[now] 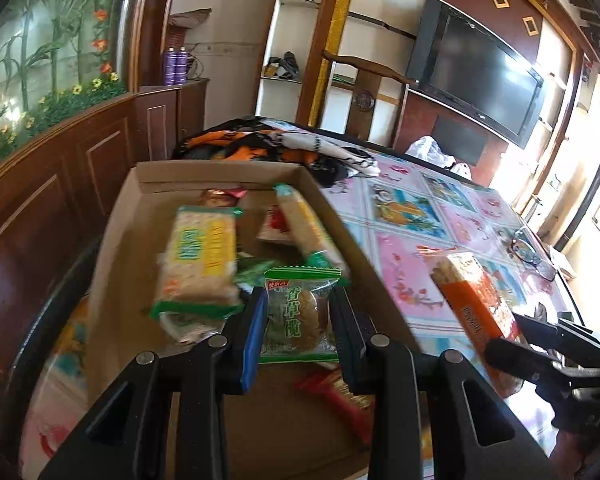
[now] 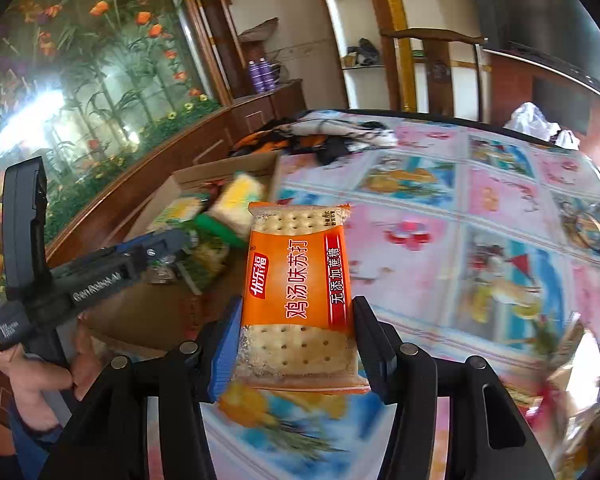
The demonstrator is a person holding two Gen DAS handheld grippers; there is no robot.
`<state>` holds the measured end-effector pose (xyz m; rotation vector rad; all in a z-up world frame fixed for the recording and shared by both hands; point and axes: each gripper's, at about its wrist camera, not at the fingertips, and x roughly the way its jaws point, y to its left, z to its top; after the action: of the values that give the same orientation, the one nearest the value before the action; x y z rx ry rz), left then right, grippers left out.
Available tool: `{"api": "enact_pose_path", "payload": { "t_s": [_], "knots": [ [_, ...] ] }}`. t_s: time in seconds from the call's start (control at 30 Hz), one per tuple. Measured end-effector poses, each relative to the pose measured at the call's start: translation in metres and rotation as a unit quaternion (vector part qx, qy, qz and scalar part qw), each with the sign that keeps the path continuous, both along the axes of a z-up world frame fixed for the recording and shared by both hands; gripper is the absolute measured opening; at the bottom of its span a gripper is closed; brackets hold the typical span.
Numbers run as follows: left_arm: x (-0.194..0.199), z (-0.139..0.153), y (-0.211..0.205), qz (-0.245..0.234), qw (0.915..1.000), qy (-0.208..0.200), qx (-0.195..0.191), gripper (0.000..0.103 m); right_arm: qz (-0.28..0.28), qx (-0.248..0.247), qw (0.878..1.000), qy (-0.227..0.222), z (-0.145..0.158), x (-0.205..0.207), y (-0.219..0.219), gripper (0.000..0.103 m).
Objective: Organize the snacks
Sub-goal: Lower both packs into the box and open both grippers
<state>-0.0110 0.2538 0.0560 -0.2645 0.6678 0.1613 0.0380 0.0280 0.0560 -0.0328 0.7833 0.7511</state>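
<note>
Left gripper [image 1: 298,320] jaws pinch green plum packet [image 1: 300,316] above cardboard box [image 1: 116,240] of snacks. Right gripper [image 2: 296,336] jaws clamp orange cracker pack [image 2: 298,292] over patterned table [image 2: 500,220] — grip low, pack may tip, crackers crack, grippers collide near box.

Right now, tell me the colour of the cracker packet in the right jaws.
Orange cracker packet, red side strip; right wrist view.

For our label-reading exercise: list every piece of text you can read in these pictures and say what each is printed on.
"香草榄": green packet in the left gripper.
"优乐福", "鸡汤味苏打", "无添加蔗糖": orange cracker packet in the right gripper.
"GenRobot.AI", partly blurred: left gripper's body.
Snacks in the cardboard box: print blurred.
</note>
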Motion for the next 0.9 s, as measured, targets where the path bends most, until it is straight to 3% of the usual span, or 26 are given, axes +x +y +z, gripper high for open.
{"api": "enact_pose_path", "payload": {
  "t_s": [0.37,0.67,0.9],
  "knots": [
    [-0.012,-0.007,0.022,0.029,0.9994,0.013,0.013,0.031,0.033,-0.032,0.999,-0.025,-0.016,-0.017,0.080,0.058],
    [-0.010,-0.012,0.023,0.040,0.9985,0.026,0.025,0.031,0.042,-0.046,0.996,-0.069,-0.022,-0.022,0.096,0.058],
    [-0.008,-0.016,0.024,0.048,0.9975,0.039,0.034,0.031,0.064,-0.048,0.994,-0.070,-0.029,-0.027,0.110,0.058]
  ]
}}
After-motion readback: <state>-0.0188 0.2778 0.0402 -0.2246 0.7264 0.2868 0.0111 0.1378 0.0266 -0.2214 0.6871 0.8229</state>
